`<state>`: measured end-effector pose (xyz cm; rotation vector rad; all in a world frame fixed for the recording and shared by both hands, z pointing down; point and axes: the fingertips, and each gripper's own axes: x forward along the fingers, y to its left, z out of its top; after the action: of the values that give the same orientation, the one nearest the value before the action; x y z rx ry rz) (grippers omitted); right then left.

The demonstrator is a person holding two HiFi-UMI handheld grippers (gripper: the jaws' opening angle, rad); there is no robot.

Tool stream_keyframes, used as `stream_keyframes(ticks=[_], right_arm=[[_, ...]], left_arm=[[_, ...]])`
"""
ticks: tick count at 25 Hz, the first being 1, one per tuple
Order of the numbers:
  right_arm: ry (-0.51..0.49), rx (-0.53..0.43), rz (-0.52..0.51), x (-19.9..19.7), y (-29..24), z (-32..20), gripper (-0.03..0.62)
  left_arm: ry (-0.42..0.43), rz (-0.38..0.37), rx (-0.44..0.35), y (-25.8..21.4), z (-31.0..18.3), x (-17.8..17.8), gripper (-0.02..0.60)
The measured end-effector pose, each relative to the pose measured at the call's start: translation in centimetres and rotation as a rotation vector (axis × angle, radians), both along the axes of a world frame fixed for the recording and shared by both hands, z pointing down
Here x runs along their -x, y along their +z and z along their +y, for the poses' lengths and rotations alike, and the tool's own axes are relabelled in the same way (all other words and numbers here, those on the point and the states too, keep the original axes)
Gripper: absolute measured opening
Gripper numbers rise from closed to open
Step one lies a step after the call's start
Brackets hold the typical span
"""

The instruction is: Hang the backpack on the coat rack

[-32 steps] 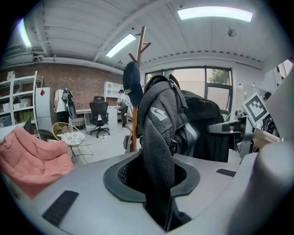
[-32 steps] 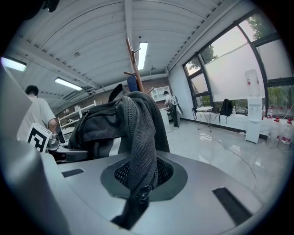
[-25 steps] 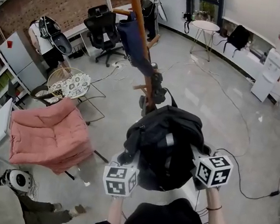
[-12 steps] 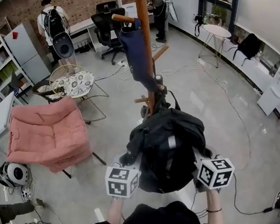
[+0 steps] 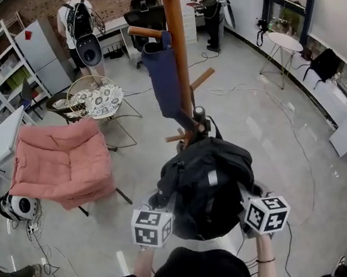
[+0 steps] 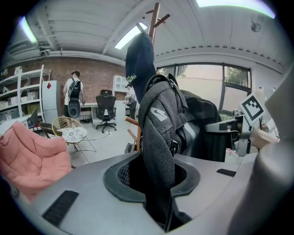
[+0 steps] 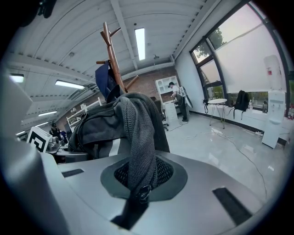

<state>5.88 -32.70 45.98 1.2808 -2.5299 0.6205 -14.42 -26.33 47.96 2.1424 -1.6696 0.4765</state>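
Head view: we carry the backpack (image 5: 205, 186) between us and the coat rack (image 5: 177, 59), which stands upright dead ahead; left gripper (image 6: 159, 195) and right gripper (image 7: 137, 190) each have jaws pinched narrow on a shoulder strap (image 6: 158, 137).

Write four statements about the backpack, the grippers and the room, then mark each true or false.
1. The left gripper and the right gripper are both shut on the backpack. True.
2. The backpack already hangs on the coat rack. False: the grippers hold it near the rack, on no peg.
3. A dark blue garment hangs on the rack. True.
4. In the head view the pink chair stands right of the rack. False: it stands left.
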Motion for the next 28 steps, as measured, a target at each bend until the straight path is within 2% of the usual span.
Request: stream_keyframes(ticks=[14,28], right_arm=[[-0.135,0.037,0.031,1.3,2.5,-5.3,0.026],[-0.130,0.075,0.050,2.6,5.2,-6.9,0.026]], left_arm=[[-0.107,0.013,0.060,3.2,-2.6,0.2,0.098],[-0.123,0.015,0.134,6.4,-3.9,1.3,0.098]])
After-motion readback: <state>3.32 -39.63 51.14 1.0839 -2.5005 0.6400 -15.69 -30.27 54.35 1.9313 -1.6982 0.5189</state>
